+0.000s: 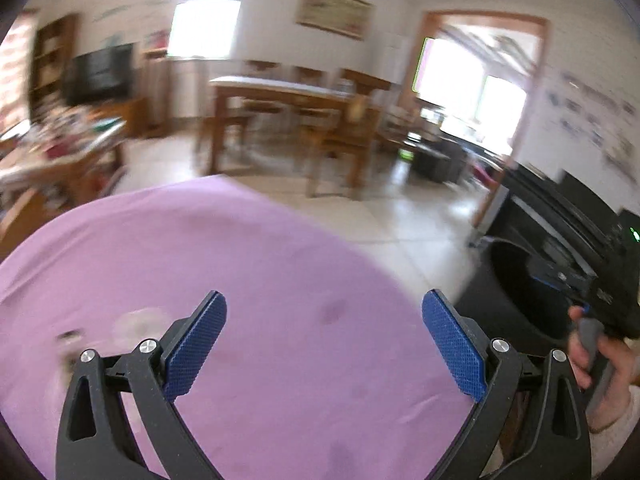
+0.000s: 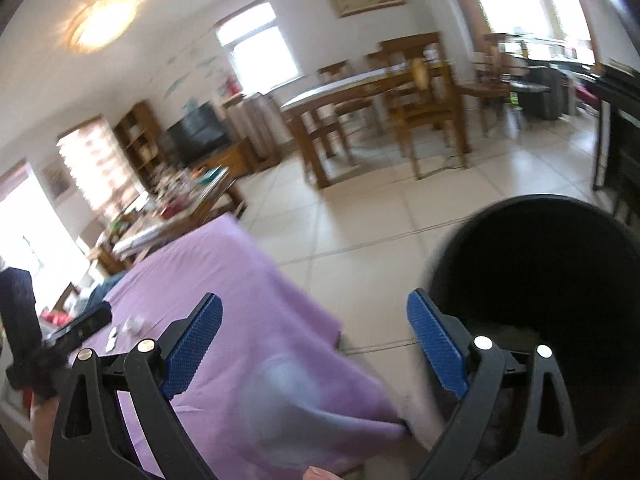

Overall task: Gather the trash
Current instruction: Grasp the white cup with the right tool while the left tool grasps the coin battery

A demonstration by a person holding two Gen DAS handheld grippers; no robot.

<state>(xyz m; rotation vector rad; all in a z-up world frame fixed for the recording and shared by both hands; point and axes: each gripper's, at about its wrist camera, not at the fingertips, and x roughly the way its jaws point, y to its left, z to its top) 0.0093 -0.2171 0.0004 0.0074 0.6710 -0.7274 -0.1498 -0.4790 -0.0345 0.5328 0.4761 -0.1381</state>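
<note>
Left wrist view: our left gripper (image 1: 324, 344) hangs wide and empty over the purple cloth (image 1: 248, 280), blurred scraps (image 1: 140, 322) at nine o'clock. Right wrist view: our right gripper (image 2: 314, 350) gapes empty beside the black bin (image 2: 536, 264) at two o'clock, likely placed to drop; small trash (image 2: 134, 324) lies at nine o'clock.

We count two grippers, the left gripper (image 1: 324, 344) and the right gripper (image 2: 316, 344), each with two blue pads. We see one purple cloth (image 1: 240, 280), one black bin (image 2: 540, 272) and about three small white scraps (image 2: 134, 324).
</note>
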